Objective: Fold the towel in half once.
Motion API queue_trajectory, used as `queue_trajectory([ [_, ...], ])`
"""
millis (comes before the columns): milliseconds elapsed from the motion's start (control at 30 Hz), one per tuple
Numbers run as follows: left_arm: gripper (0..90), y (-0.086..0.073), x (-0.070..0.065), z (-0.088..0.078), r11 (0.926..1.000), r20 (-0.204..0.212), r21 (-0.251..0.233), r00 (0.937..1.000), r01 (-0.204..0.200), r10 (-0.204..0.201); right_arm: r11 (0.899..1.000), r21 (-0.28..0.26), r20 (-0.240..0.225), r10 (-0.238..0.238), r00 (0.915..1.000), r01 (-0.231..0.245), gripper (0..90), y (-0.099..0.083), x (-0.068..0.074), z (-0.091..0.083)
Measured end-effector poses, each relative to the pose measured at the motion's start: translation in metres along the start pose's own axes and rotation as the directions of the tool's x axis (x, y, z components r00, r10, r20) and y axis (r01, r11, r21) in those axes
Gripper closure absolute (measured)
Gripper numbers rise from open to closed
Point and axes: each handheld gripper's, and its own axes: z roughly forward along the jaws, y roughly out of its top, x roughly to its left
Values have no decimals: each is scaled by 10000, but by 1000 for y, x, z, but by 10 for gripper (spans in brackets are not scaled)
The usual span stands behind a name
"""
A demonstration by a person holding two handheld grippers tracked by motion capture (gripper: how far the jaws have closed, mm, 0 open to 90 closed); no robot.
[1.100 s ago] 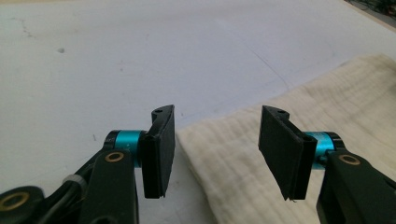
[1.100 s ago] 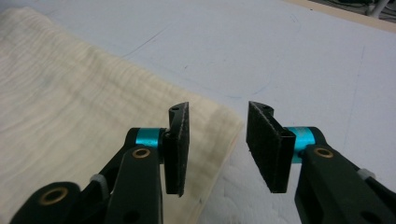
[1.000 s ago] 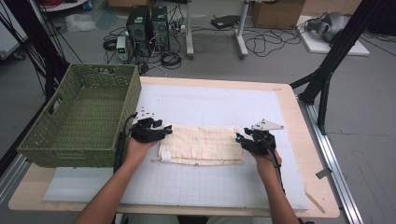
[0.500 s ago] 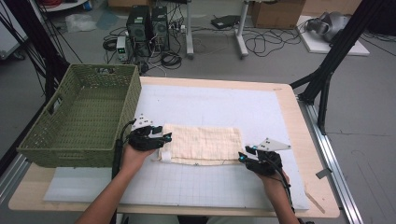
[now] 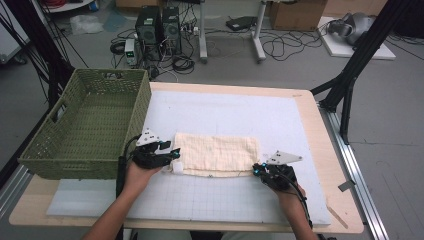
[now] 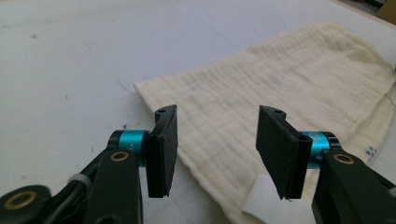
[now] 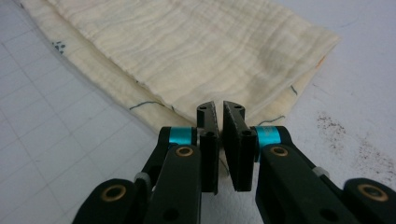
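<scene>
Your right tool (image 7: 220, 122) pinches the folded cloth (image 5: 217, 152) at its near-right corner, jaws just closing; your left tool (image 6: 217, 140) gapes over the opposite end. Close it next.

cloth (image 5: 217, 154) on mat (image 5: 240, 115) | basket (image 5: 85, 125) left of cloth

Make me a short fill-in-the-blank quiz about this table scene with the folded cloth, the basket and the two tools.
1. The folded cream cloth lies on the white ____ mat.
2. The right tool has its jaws ____ on the cloth's edge.
3. The left tool has its jaws ____, with the cloth's corner between them.
4. The woven basket at the table's left end is ____ in colour.

Missing words: grid; shut; open; green
</scene>
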Motion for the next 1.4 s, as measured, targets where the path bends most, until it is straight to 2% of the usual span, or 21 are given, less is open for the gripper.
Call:
queue_trajectory([
  [133,512,-8,2,-5,9995,63,241,9997,226,-227,9993,-366,99,108,9999,-104,849,2,-2,-8],
  [233,534,-12,1,-10,9984,216,412,9990,386,-395,9987,-440,230,259,9994,-249,848,1,-5,-12],
  [367,550,-15,-6,-12,9971,492,666,9980,356,-389,9989,-423,198,204,9996,-196,848,1,-5,-11],
  [500,559,-19,-10,-6,9940,563,1060,9979,255,-316,9989,-454,220,119,9997,-109,848,2,-4,-11],
  [600,639,-20,-13,-4,9926,564,1218,9984,13,-82,9989,-456,189,148,9997,-139,847,2,-4,-11],
  [700,795,-20,-16,-4,9916,543,1242,9981,-351,286,9988,-458,192,165,9997,-156,845,2,-4,-11],
  [767,865,-20,-16,-3,9916,475,1222,9982,-411,355,9989,-425,192,181,9997,-173,845,1,-5,-11],
  [833,879,-20,-15,-4,9921,521,1173,9979,-443,384,9989,-440,190,190,9996,-182,845,1,-5,-12],
  [1000,884,-15,-18,-11,9971,762,631,9963,-435,387,9983,-544,174,219,9996,-209,845,2,-4,-14],
  [1233,886,-12,-17,-22,9999,1182,78,9929,126,-134,9952,-954,176,224,9996,-206,846,5,-3,-25],
  [1400,885,-15,-18,-24,9994,1301,310,9913,180,-219,9956,-916,142,196,9997,-182,847,3,0,-31],
])
